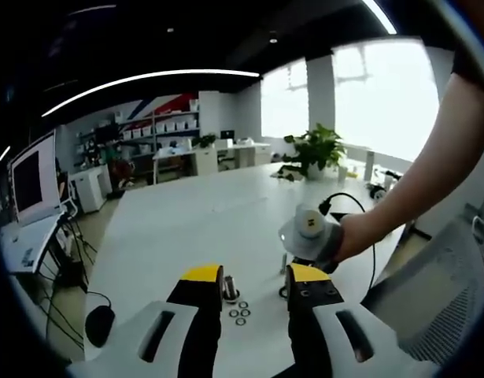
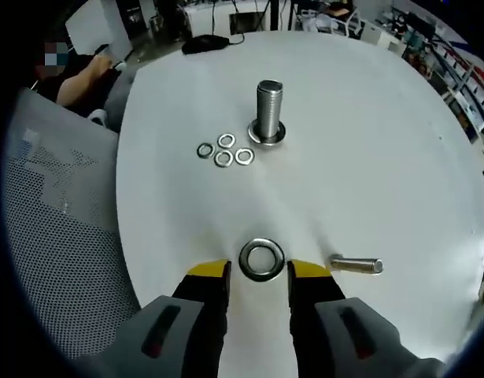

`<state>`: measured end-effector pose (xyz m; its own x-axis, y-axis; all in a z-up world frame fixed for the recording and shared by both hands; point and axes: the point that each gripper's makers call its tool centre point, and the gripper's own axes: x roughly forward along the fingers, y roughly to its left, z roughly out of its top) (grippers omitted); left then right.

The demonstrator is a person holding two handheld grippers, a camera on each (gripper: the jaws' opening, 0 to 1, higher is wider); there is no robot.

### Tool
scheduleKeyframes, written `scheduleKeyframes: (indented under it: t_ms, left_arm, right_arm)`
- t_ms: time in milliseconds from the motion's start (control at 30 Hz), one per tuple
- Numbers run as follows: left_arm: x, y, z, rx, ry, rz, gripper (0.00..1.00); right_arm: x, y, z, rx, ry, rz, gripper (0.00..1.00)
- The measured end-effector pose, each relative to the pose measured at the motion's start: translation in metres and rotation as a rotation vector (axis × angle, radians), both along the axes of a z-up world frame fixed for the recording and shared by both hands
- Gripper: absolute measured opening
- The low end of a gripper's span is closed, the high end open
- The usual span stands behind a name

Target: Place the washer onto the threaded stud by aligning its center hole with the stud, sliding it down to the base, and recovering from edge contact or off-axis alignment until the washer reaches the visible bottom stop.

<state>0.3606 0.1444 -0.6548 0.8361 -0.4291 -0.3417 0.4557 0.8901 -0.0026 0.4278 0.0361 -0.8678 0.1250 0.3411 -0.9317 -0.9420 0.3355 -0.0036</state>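
A threaded steel stud (image 2: 269,106) stands upright on the white table (image 2: 367,157), with a ring at its base. The large washer (image 2: 262,260) lies flat on the table between the yellow fingertips (image 2: 212,272) of my right gripper (image 2: 260,277). That gripper is open, its tips sitting close on either side of the washer. My left gripper (image 1: 255,276) is open and holds nothing. Beyond its jaws I see the stud (image 1: 230,287), and a person's hand holds the right gripper (image 1: 308,235) over the table.
Several small washers (image 2: 224,151) lie in a cluster left of the stud; they also show as small washers (image 1: 240,315). A loose bolt (image 2: 357,265) lies on its side to the right of my right gripper. A grey mesh chair (image 2: 53,205) stands at the table's edge.
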Motion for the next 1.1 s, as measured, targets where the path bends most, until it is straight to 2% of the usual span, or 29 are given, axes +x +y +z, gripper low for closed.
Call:
scheduleKeyframes:
  t_ms: [400, 800, 1100]
  left_arm:
    - [0.0001, 0.0003, -0.0015, 0.0, 0.007, 0.002, 0.3]
    - [0.0011, 0.002, -0.0029, -0.001, 0.014, 0.009, 0.3]
    - [0.0014, 0.0033, -0.0046, 0.004, 0.023, 0.016, 0.3]
  right_arm:
    - [0.0031, -0.0003, -0.0001, -0.021, 0.006, 0.028, 0.26]
    - [0.0033, 0.0004, 0.0, -0.032, 0.016, 0.056, 0.26]
    - [0.0039, 0.003, -0.0008, -0.168, 0.057, 0.096, 0.25]
